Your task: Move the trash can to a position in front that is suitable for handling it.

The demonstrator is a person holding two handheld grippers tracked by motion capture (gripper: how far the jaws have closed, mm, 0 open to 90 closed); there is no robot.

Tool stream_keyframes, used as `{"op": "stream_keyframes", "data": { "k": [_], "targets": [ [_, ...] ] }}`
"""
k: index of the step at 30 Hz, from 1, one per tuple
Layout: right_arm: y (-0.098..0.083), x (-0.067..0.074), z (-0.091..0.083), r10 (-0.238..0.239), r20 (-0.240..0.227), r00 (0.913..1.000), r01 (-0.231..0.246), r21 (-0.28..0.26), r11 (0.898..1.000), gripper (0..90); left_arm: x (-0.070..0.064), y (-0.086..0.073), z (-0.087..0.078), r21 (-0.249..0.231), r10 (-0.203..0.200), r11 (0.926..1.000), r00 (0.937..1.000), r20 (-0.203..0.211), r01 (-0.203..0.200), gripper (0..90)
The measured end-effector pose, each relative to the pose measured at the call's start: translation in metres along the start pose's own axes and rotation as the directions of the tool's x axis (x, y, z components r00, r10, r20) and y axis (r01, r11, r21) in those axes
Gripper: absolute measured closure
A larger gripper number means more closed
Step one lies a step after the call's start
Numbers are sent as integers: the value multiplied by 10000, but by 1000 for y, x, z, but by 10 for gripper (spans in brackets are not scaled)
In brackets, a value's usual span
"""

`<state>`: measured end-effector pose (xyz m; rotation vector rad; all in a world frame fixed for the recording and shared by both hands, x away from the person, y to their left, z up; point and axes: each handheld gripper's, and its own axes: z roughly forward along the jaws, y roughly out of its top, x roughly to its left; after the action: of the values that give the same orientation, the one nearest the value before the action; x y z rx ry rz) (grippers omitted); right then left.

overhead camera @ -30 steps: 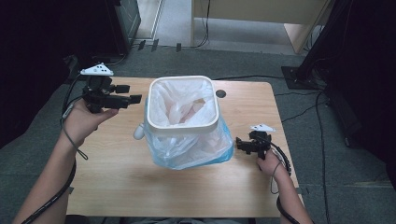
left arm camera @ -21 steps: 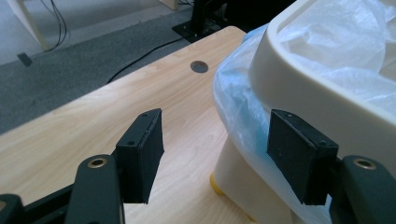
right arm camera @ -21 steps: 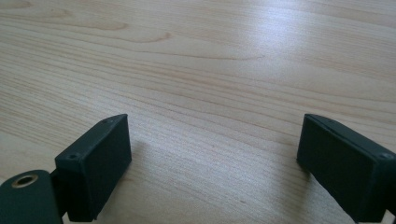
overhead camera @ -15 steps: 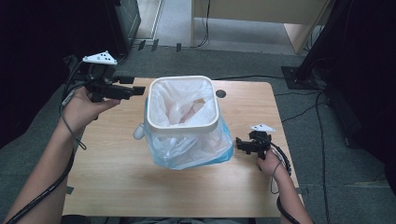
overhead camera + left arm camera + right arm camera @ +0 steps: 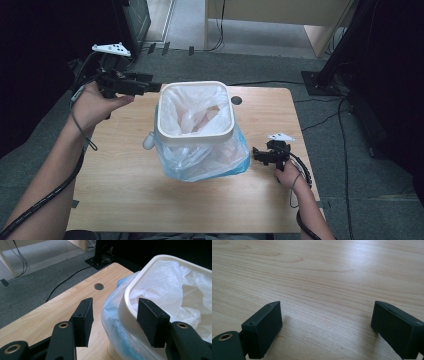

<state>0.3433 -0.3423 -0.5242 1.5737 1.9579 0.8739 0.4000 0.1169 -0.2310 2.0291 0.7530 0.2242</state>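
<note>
From the high view, the left gripper (image 5: 150, 87) hangs at 10 o'clock of the bin (image 5: 195, 107). Its own view shows the jaws half apart, just closing, astride the rim with the bag (image 5: 160, 285), not pressing. The right gripper (image 5: 256, 155), at 4 o'clock, is open over bare table (image 5: 317, 277).

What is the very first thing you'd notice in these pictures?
The white bin in the middle of the wooden table stands out first, with its crinkly clear liner bag spilling down its outside. Next comes the left gripper at the bin's far-left corner, jaws apart and just closing near the rim with nothing pinched. The right gripper rests open at the table's right side.
</note>
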Motion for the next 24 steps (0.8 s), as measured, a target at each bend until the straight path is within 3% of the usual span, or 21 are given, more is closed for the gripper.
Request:
{"op": "stream_keyframes", "data": {
  "k": [5,10,16,24],
  "targets": [
    [0,0,0,1,0,10000,-1,1,10000,97,-3,4,10,-95,386,9992,9989,284,-384,489],
    [0,0,0,1,0,10000,-1,0,10000,97,-2,3,25,288,592,9977,9957,708,-614,509],
    [0,0,0,-2,1,10000,2,0,10000,97,3,4,34,136,434,9989,9915,1229,-454,604],
    [0,0,0,-4,3,10000,4,4,10000,97,-2,5,48,431,485,9976,9903,1304,-545,705]
  ]
}}
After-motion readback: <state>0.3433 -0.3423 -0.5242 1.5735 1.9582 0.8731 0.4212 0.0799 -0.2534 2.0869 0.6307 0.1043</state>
